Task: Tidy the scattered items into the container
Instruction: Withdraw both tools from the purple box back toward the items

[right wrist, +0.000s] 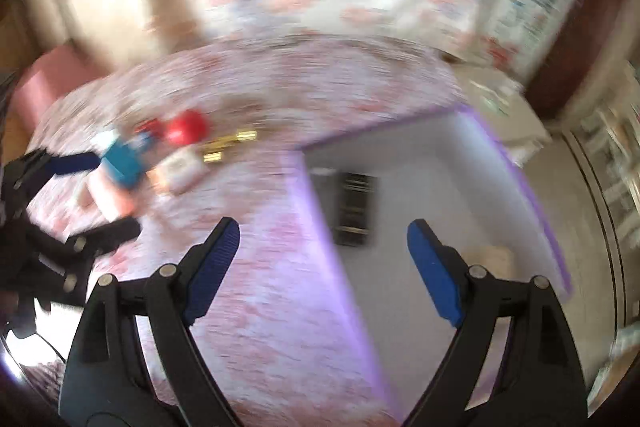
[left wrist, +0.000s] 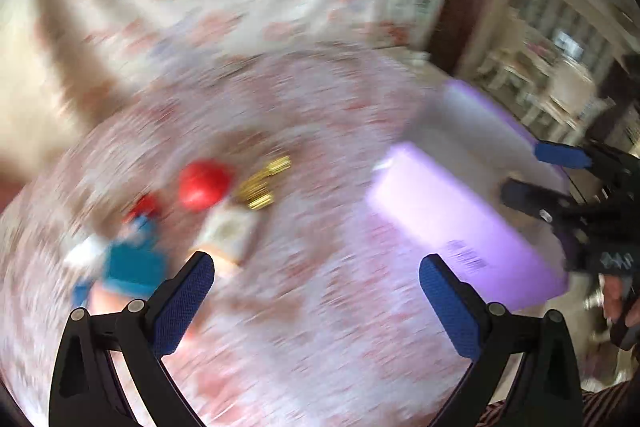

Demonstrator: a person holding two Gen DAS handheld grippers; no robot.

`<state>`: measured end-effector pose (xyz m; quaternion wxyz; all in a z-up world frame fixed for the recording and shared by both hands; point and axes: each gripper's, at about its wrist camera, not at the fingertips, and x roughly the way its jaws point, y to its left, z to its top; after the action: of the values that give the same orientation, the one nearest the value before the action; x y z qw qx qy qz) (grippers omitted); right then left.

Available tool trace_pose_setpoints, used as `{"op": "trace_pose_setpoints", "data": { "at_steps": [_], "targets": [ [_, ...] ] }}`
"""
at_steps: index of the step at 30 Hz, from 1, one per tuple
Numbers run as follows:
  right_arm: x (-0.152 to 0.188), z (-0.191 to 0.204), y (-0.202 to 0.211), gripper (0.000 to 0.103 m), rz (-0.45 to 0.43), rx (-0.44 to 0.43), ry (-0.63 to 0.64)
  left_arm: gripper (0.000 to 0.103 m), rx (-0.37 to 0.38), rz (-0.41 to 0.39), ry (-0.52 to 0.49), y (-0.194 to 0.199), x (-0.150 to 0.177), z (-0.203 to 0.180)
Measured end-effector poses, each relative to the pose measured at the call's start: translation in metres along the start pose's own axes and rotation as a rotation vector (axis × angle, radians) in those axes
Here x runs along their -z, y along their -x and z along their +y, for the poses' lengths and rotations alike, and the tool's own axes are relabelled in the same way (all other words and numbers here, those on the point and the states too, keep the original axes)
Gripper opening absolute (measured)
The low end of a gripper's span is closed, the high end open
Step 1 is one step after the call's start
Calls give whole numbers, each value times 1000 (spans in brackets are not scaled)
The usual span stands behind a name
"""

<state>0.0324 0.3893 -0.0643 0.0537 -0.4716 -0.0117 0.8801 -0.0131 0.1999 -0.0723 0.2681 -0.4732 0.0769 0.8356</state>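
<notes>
Below, a floral tabletop (left wrist: 304, 307) is blurring; left tongs (left wrist: 316, 283) and right tongs (right wrist: 323, 247) are both gaping, released, grasping nothing, the right over the purple container (right wrist: 532, 163).

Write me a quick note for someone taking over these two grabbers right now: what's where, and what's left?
Left gripper: open, empty, above the table near the pile.
Right gripper: open, empty, over the purple box.
Done: a dark item and a pale one lie in the box.
Left: red ball, gold pieces, teal box, cream packet, plus blurred bits, all on the tablecloth.
</notes>
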Motion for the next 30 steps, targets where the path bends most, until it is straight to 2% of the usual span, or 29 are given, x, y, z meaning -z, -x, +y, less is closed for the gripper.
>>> {"op": "trace_pose_setpoints", "data": {
  "at_steps": [5,12,19,30],
  "targets": [
    [-3,79,-30,87,36,-140,164,103,-125,41,166,5,36,83],
    [-1,156,-59,87,76,-229,300,103,-229,82,271,11,80,160],
    [0,204,-77,87,111,-273,371,103,-270,108,297,10,101,198],
    [-1,236,-121,83,177,-330,408,103,-300,187,272,-13,116,230]
  ]
}}
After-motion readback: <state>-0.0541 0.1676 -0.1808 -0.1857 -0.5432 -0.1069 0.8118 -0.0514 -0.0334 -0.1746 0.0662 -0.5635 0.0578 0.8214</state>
